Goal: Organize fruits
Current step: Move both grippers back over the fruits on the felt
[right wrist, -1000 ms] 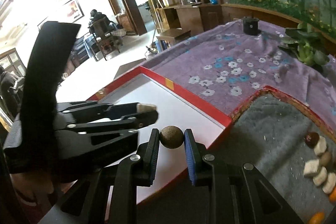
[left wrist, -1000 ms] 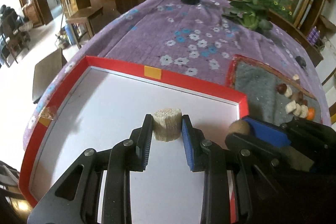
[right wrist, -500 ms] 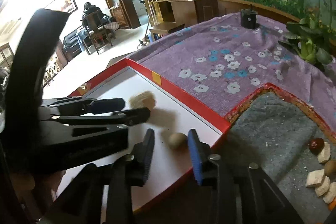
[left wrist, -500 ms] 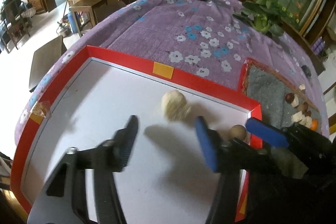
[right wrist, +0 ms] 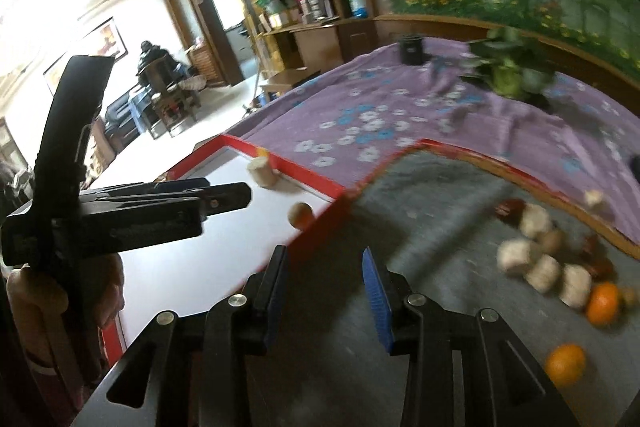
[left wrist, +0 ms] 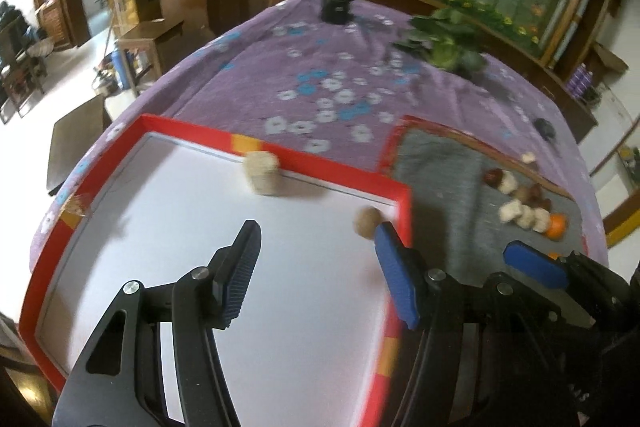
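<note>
The red-rimmed white tray point(left wrist: 404, 215) fills the lower left of the left wrist view, and most of its white floor lies bare. A pale cylindrical piece point(left wrist: 261, 171) stands against the tray's far rim near a yellow tab. A small round brown fruit point(left wrist: 366, 222) sits in the tray's right corner, close to the red wall.

The left claw point(left wrist: 316, 267) hangs above the white floor with its jaws spread wide and nothing between them. Its right blue pad point(left wrist: 396, 281) is just beside the brown fruit; whether they touch cannot be told.

The right claw point(right wrist: 324, 287), in the lower middle of the right wrist view, is over the grey mat point(right wrist: 432, 195) just right of the tray's red edge. Its jaws are opening, with nothing between them.

On the mat, toward the right of that view, a cluster of pale chunks point(right wrist: 540, 267) and dark red-brown fruits lies close together. Two oranges point(right wrist: 604, 303) sit at the cluster's lower end.

Tray and mat rest on a bench under a purple flowered cloth point(left wrist: 328, 79). A green leafy plant point(left wrist: 444, 43) and a small black holder point(left wrist: 336, 7) stand farther back. Wooden cabinets and a painted flower wall close the room behind, all blurred.
</note>
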Tool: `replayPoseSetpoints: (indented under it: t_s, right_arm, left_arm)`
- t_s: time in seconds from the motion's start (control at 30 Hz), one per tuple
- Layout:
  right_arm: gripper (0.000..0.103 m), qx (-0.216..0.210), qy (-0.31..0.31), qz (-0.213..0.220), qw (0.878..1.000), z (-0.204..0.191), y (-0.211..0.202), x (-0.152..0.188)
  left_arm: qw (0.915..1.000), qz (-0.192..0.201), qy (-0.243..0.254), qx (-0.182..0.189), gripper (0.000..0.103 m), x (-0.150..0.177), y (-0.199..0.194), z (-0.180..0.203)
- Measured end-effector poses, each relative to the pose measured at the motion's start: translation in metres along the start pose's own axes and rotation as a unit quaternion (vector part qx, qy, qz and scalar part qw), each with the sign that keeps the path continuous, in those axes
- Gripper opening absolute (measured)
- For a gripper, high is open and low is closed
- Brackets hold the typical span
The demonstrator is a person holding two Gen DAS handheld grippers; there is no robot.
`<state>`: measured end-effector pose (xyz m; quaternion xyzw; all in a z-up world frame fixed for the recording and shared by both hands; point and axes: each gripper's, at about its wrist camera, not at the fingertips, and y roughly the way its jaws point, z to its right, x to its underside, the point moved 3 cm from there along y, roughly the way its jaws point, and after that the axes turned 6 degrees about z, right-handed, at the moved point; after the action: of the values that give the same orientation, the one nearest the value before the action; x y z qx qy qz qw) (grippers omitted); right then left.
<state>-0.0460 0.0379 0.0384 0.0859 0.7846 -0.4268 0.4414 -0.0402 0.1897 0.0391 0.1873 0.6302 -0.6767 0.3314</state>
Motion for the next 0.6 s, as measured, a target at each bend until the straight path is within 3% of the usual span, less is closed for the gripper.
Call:
replayPoseSetpoints:
  t_s: [0.37, 0.6]
  right_arm:
    - [0.039, 0.076, 0.038, 0.026, 0.996, 0.062, -0.065, 0.031]
    - [0.043, 0.121, 0.062, 0.035, 0.99, 0.098, -0.096, 0.049]
  left_arm:
    - [0.9971, -0.003, 0.066, 0.038, 0.06, 0.014, 0.002, 0.091]
    - [0.9942, -0.021, 0.088, 0.058, 0.06, 0.022, 0.014, 0.128]
